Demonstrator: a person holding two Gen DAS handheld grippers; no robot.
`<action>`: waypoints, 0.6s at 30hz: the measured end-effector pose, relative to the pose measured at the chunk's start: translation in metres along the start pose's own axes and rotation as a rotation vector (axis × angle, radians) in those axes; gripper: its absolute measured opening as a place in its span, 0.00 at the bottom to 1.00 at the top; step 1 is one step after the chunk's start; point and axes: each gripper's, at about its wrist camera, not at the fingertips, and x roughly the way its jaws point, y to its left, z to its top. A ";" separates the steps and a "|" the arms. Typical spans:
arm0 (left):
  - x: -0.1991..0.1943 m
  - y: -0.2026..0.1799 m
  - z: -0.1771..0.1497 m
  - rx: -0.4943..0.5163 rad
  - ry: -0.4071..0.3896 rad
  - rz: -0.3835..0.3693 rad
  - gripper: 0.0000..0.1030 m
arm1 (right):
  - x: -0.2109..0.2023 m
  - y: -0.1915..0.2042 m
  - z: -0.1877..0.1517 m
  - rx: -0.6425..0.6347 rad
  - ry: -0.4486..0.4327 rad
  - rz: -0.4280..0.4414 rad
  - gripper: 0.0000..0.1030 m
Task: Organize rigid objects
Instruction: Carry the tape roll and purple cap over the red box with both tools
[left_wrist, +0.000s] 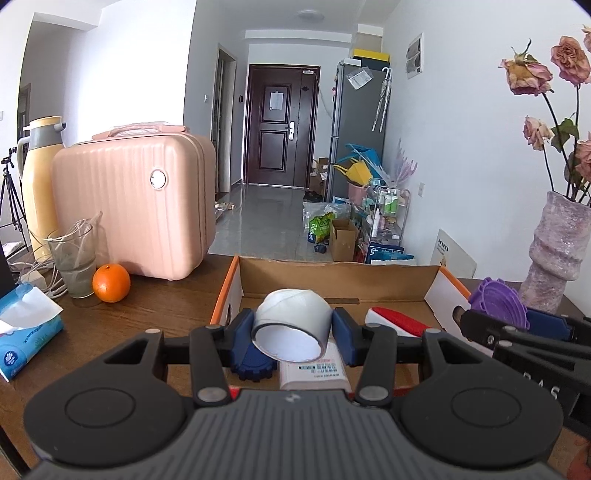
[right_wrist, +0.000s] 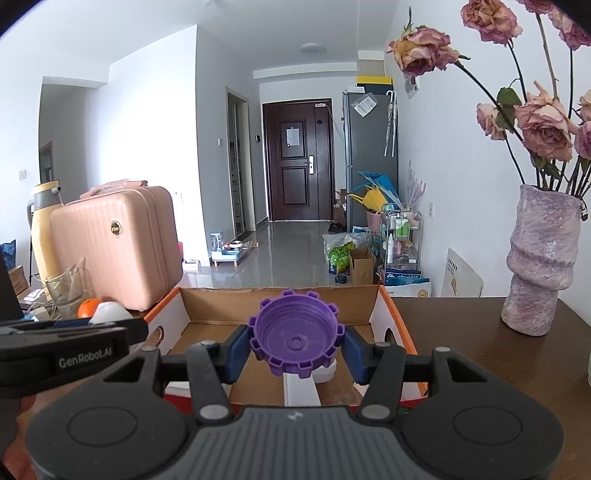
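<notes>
Left claw (left_wrist: 293, 326) level, clamping tape roll (left_wrist: 291, 325).

A dark brown wooden table (left_wrist: 155, 317) carries everything. Straight ahead of the fingers sits an open, shallow cardboard box with orange edges (left_wrist: 336, 275). Left of the fingers stand a ribbed pink hard-shell case (left_wrist: 133, 199), a round orange fruit (left_wrist: 110, 283), a clear drinking glass (left_wrist: 74, 258), a tall yellow thermos jug (left_wrist: 40, 177) and a blue tissue pack (left_wrist: 26, 328). Right of them stands a lumpy purple vase of dried roses (right_wrist: 541, 262).
</notes>
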 end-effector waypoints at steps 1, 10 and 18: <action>0.002 0.000 0.001 -0.001 0.000 0.000 0.46 | 0.002 0.000 0.000 -0.001 0.002 -0.001 0.51; 0.021 -0.001 0.009 -0.005 0.005 0.013 0.46 | 0.023 -0.002 0.006 -0.001 0.011 -0.012 0.51; 0.039 -0.008 0.014 0.000 0.015 0.021 0.46 | 0.041 -0.006 0.011 0.004 0.023 -0.024 0.51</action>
